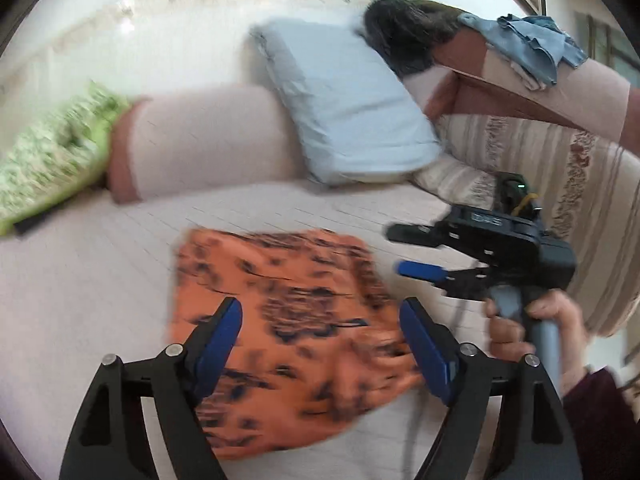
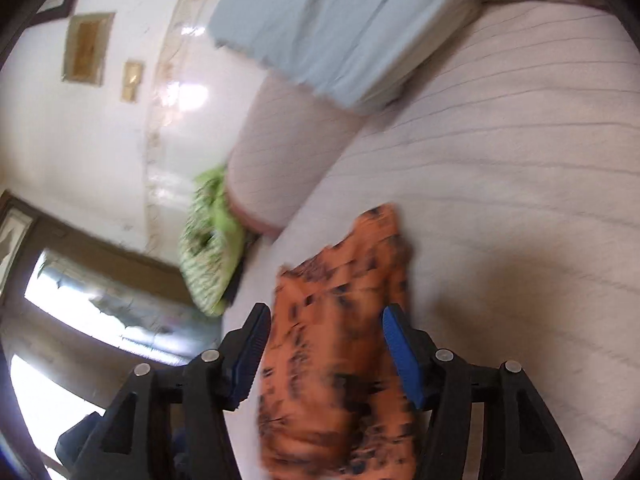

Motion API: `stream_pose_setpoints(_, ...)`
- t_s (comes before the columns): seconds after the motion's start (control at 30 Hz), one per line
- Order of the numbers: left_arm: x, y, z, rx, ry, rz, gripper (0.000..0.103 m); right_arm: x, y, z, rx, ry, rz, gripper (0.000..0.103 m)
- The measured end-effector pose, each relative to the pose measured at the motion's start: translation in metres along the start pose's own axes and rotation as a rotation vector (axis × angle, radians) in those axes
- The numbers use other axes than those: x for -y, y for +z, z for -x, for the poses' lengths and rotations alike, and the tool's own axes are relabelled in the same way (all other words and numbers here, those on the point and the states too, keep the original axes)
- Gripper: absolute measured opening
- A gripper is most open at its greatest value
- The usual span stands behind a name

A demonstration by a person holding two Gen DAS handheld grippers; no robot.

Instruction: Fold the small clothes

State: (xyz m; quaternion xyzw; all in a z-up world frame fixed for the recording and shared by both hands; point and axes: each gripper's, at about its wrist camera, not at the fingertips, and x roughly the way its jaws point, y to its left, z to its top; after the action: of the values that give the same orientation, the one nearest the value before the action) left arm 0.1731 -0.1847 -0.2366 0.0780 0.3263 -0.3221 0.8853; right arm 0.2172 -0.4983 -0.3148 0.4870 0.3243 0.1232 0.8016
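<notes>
Blue pillow (image 1: pixel 348 96) against pink bolster (image 1: pixel 208 136)

Wall (image 2: pixel 100 152): was white, bore framed pictures (image 2: pixel 86 48).
Sofa (image 1: pixel 120 248): was pale pink, striped.
Pillow (image 1: pixel 352 100): pale blue, leaned on backrest.
Window (image 2: pixel 100 312): was bright.

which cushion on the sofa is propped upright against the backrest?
The pale blue pillow: it leans on the pink bolster; the green patterned cushion lies low at the far left end.

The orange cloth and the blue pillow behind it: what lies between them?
Only bare pinkish bed cover lies between the orange cloth and the blue pillow, seen from the left wrist view.
</notes>
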Motion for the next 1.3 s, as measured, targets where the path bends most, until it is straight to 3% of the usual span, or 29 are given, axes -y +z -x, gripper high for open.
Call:
stream_pose_setpoints(0.13,-0.034,-0.012,-0.013,-0.064,0.112,0.036,0.082,-0.012,-0.01,-0.015,-0.049,-0.08,0.044,0.065)
stream_pose_setpoints(0.27,-0.053,-0.034,-0.038,-0.135,0.185,0.054,0.082,-0.008,-0.015,-0.021,-0.06,-0.106,0.023,0.065)
stream_pose_setpoints(0.53,-0.047,-0.056,-0.071,-0.197,0.15,0.068,0.082,-0.02,-0.024,-0.056,-0.065,-0.311,0.149,0.065)
stream_pose_setpoints(0.63,-0.049,-0.055,-0.072,-0.194,0.144,0.063,0.082,-0.033,-0.03,-0.071,-0.047,-0.415,0.271,0.064)
stream_pose_setpoints(0.67,-0.049,-0.054,-0.071,-0.194,0.142,0.065,0.082,-0.039,-0.032,-0.074,-0.038,-0.443,0.318,0.063)
stream_pose_setpoints(0.73,-0.051,-0.053,-0.073,-0.2,0.141,0.068,0.082,-0.049,-0.037,-0.08,-0.035,-0.489,0.393,0.042)
stream_pose_setpoints(0.8,-0.053,-0.052,-0.072,-0.202,0.139,0.077,0.082,-0.057,-0.041,-0.086,-0.042,-0.534,0.458,0.038)
stream_pose_setpoints(0.93,-0.054,-0.049,-0.072,-0.199,0.144,0.09,0.082,-0.067,-0.044,-0.087,-0.022,-0.544,0.51,0.03)
stream_pose_setpoints(1.13,-0.051,-0.049,-0.073,-0.192,0.157,0.099,0.082,-0.092,-0.038,-0.07,0.112,-0.48,0.601,0.017)
stream_pose_setpoints(1.3,-0.047,-0.05,-0.08,-0.204,0.172,0.094,0.082,-0.078,-0.016,-0.075,0.146,-0.484,0.576,0.017)
